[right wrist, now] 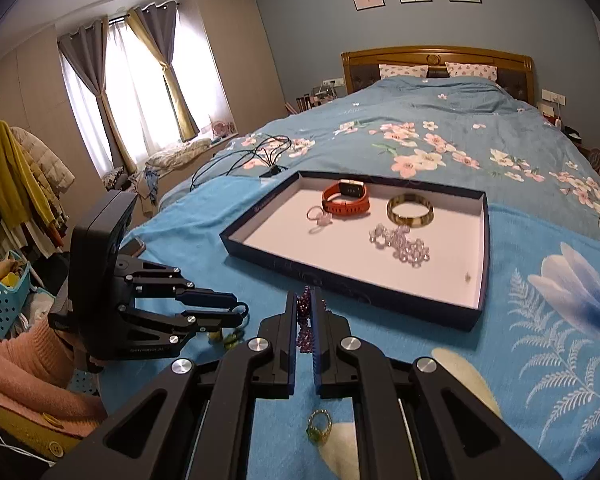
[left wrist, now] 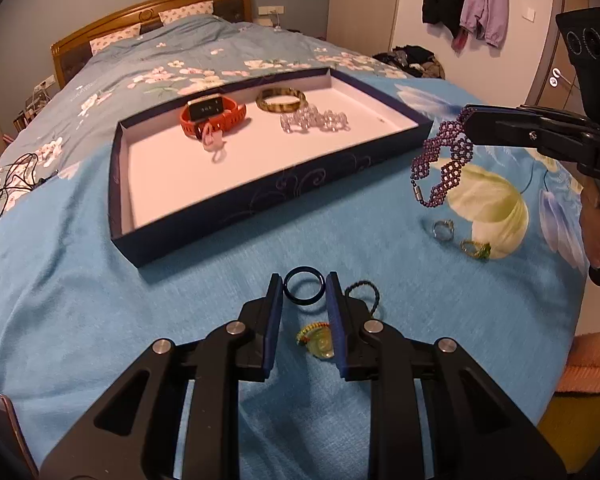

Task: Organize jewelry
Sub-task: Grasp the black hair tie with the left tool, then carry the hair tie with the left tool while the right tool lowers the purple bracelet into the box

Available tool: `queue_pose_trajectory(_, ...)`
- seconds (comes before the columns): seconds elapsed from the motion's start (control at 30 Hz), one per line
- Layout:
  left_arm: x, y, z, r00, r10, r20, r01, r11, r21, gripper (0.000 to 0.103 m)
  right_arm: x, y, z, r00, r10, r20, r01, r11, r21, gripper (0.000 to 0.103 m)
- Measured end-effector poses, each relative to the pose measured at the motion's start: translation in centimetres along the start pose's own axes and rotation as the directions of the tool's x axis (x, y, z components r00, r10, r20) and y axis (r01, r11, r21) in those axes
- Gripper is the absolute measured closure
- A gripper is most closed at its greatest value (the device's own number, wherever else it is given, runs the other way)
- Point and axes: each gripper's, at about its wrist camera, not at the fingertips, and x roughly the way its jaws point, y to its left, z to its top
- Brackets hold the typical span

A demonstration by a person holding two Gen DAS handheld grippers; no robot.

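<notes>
While the left gripper (left wrist: 304, 292) holds its jaws against a dark ring (left wrist: 304, 287), clamped on it just above the blue blanket (left wrist: 100, 300), a green charm (left wrist: 320, 342) lies beneath. Right gripper (right wrist: 307, 316) is clenched on a purple bracelet (left wrist: 442, 164), hanging clear of the blanket. Beyond, the tray (left wrist: 260, 196) holds a watch (left wrist: 212, 116), bangle (left wrist: 282, 100) and clear beads (left wrist: 314, 120).
</notes>
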Motion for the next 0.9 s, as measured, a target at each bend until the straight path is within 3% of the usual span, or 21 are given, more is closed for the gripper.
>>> queue_pose_trajectory(0.5, -2.5, 0.3, 2.6, 0.994, 0.022, 0.107, -0.022, 1.000, -0.003, 0.081, 0.1, -1.2, 3.1, 0.998, -0.022, 0.053, 0.023, 0.999, -0.027, 0.098)
queue_pose_trajectory(0.9, -1.9, 1.3, 4.8, 0.991, 0.048, 0.128, -0.048, 0.999, -0.007, 0.081, 2.1, -3.1, 5.1, 0.998, -0.029, 0.051, 0.030, 0.999, -0.014, 0.098)
